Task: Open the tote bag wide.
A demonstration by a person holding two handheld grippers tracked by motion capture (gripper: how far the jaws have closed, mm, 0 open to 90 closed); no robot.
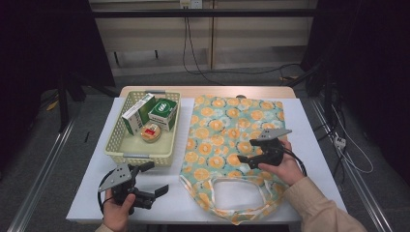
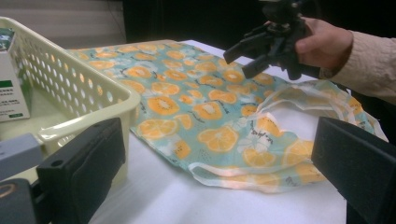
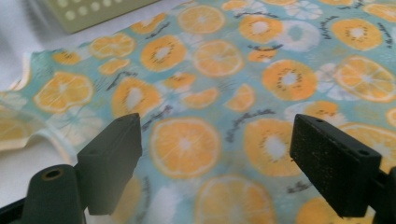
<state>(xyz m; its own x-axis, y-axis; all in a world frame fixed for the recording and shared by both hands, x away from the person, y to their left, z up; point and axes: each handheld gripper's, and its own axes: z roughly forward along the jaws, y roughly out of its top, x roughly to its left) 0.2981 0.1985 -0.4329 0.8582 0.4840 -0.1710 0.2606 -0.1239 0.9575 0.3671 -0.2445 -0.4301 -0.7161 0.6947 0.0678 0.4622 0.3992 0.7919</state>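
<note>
— High view first: what lies on the surface?

— A white surface with a cream perforated basket at the left and a flat cloth bag, teal with orange slices printed on it, spread to its right. The bag's near end has a white-edged opening and handles facing the person.

— And inside the basket?

— Two green-and-white boxes leaning together at the far end, and a small round tin with a red label just in front of them.

— Where is the left gripper?

— Held in the left hand at the near left edge of the surface, just in front of the basket, pointing right toward the bag. Its fingers are spread wide with nothing between them; in the left gripper view the basket's corner sits behind the left one and the bag's opening lies between the two.

— The right gripper?

— The right hand, in a beige sleeve, holds it over the middle of the bag, aimed left. In the right gripper view the fingers stand well apart above the printed cloth, gripping nothing. Whether they touch the fabric I cannot tell.
</note>
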